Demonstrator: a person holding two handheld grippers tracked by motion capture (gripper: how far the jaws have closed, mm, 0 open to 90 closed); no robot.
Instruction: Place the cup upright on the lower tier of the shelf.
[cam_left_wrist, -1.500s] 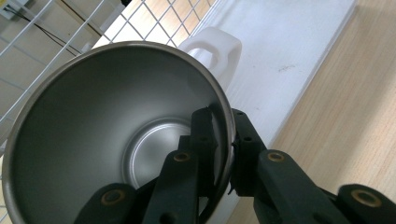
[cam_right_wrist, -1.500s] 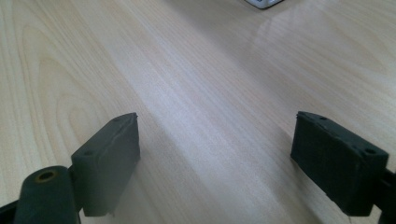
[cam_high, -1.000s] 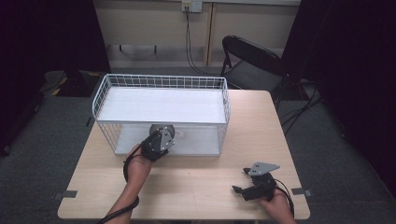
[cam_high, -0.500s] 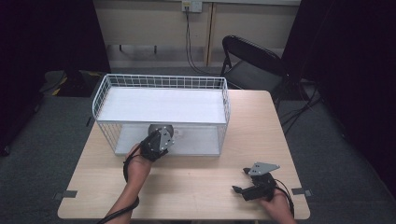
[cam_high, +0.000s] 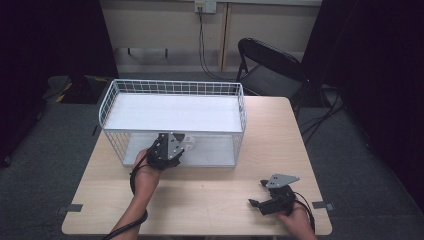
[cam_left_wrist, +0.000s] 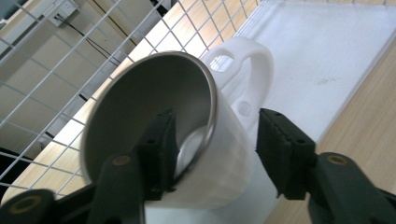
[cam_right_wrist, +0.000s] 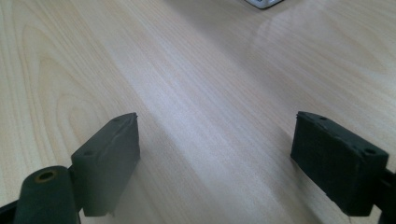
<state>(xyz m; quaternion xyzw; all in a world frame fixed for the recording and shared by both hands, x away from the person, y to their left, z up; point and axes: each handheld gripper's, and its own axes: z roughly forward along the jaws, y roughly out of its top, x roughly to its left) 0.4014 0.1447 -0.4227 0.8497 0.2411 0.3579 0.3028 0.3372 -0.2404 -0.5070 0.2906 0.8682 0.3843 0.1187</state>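
Barely anything has shifted over the last second: my left gripper (cam_high: 167, 150) sits at the same spot on the near side of the rack (cam_high: 112, 97), and my right gripper (cam_high: 272, 200) has not moved from the table's (cam_high: 210, 200) near right corner. I read that as a pause mid-placement, not progress. Right gripper first, nearest me: jaws spread wide with nothing between them, bare wood under them in its own view. Farther out, the left gripper reaches under the rack's upper shelf toward the white lower tray (cam_left_wrist: 327, 46). Its own view gives what the high view cannot: the mug (cam_left_wrist: 187, 154), white outside and steel inside, tipped so its mouth faces the camera. One jaw is inside the rim against the wall; the other stands just off the outer wall with a visible gap, so the grip looks slack or half released. Whether the mug's base rests on the tray I cannot tell. From the high view the mug is a small white patch beside the gripper; its handle (cam_left_wrist: 247, 60) is plain only close up.
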